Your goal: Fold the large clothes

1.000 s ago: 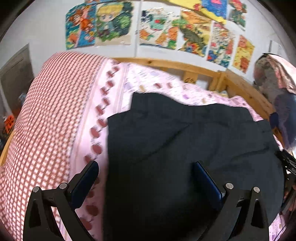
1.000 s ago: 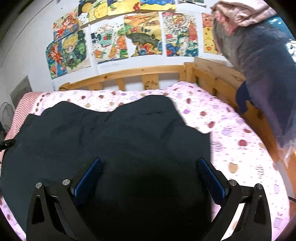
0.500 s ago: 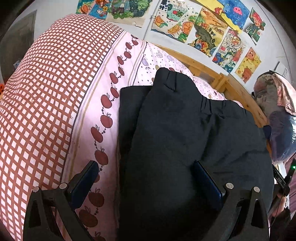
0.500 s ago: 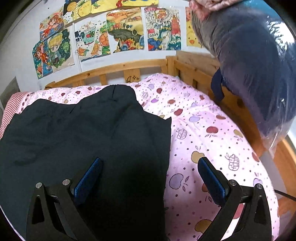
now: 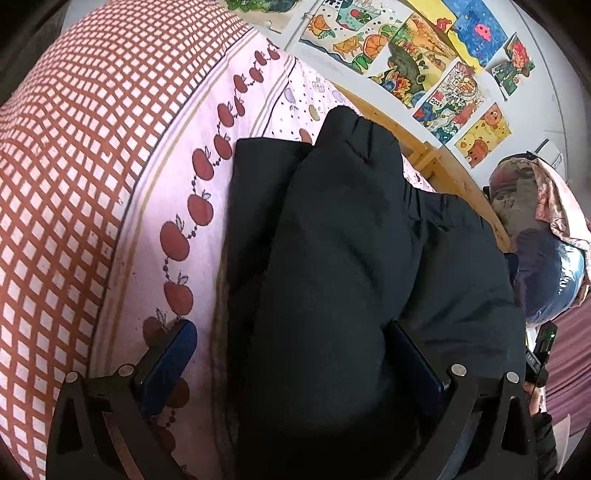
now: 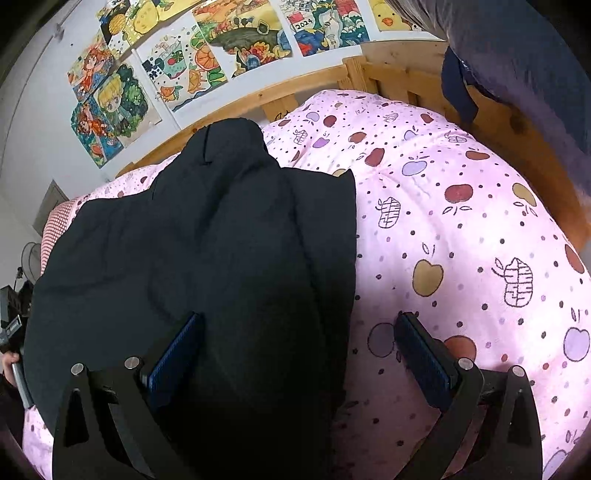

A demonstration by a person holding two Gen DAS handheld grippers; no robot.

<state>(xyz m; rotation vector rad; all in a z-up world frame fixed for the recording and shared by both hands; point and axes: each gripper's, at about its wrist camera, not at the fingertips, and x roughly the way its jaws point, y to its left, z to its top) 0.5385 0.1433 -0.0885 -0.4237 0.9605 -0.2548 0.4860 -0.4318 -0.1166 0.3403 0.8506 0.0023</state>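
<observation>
Left wrist view: a large black fabric garment (image 5: 351, 266) lies folded lengthwise across a bed covered by a pink apple-print quilt (image 5: 207, 184), reaching toward the wooden headboard rail (image 6: 236, 110). The left gripper (image 5: 291, 354) has its jaws wide apart, holding nothing, straddling the garment's left edge. The right gripper (image 6: 299, 347), equally wide open and empty, straddles its right edge. Colourful drawings (image 6: 229, 44) cover the wall.

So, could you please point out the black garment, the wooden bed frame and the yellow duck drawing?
black garment (image 6: 221, 240): right wrist view, middle of folded cloth.
wooden bed frame (image 6: 391, 79): right wrist view, corner rail.
yellow duck drawing (image 6: 388, 16): right wrist view, the duck.
</observation>
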